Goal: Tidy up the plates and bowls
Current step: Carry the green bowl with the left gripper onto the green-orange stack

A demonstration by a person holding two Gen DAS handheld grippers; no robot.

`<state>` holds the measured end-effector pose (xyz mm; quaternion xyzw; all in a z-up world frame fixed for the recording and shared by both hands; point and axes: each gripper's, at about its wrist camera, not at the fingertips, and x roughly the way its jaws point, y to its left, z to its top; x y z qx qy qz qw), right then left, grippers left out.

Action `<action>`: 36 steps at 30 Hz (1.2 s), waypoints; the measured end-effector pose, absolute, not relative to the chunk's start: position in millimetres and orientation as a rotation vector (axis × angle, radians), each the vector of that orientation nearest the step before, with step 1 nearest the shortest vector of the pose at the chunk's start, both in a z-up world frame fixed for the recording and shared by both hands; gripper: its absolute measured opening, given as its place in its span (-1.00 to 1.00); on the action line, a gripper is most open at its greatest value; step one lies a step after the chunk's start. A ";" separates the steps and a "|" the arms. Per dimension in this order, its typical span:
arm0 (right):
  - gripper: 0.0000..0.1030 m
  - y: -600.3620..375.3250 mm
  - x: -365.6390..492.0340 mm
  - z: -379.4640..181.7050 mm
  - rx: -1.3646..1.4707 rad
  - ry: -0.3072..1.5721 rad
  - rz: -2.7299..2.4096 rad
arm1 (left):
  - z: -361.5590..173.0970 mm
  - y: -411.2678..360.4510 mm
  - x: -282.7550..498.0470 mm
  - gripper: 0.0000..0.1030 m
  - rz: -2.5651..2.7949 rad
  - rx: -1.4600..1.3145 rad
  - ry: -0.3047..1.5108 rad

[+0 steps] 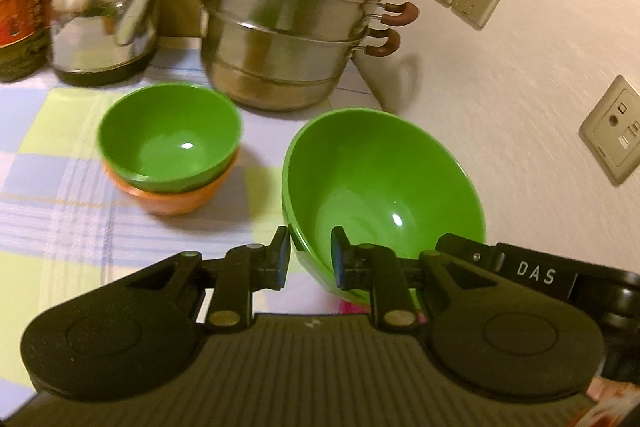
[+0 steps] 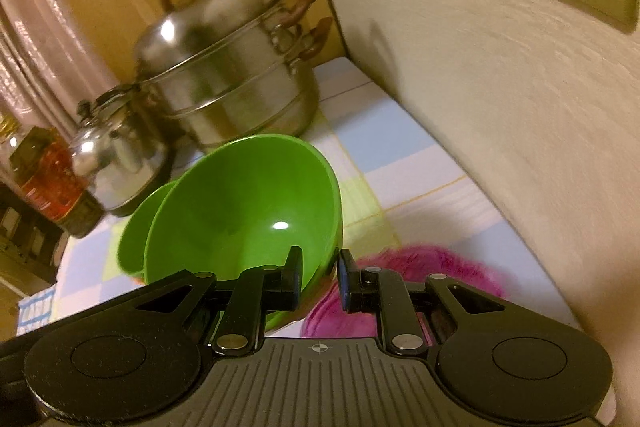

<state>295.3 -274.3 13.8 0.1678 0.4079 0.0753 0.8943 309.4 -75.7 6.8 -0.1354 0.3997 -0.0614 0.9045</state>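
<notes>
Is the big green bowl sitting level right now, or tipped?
Tipped. The large green plastic bowl is held by its rim in both grippers, its opening slanted toward the cameras. It looks empty.

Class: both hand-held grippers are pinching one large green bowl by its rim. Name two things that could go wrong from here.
1. The large green plastic bowl hangs tilted from two thin rim pinches, left hand-held gripper and right hand-held gripper; it may slip.
2. Swinging it could knock the small green bowl off the orange bowl.
</notes>
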 end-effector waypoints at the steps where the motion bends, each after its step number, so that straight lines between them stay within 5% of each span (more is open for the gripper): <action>1: -0.65 -270.3 291.5 15.2 0.344 0.847 0.161 | 7.5 -72.1 304.2 -0.63 -0.123 -0.283 0.826; 20: -0.65 -200.3 247.8 23.2 0.291 0.867 0.268 | 20.5 -0.5 245.6 -0.63 -0.025 -0.327 0.802; 36: -0.65 -151.3 305.5 44.5 0.239 0.836 0.326 | 44.2 46.2 303.2 -0.63 -0.014 -0.337 0.768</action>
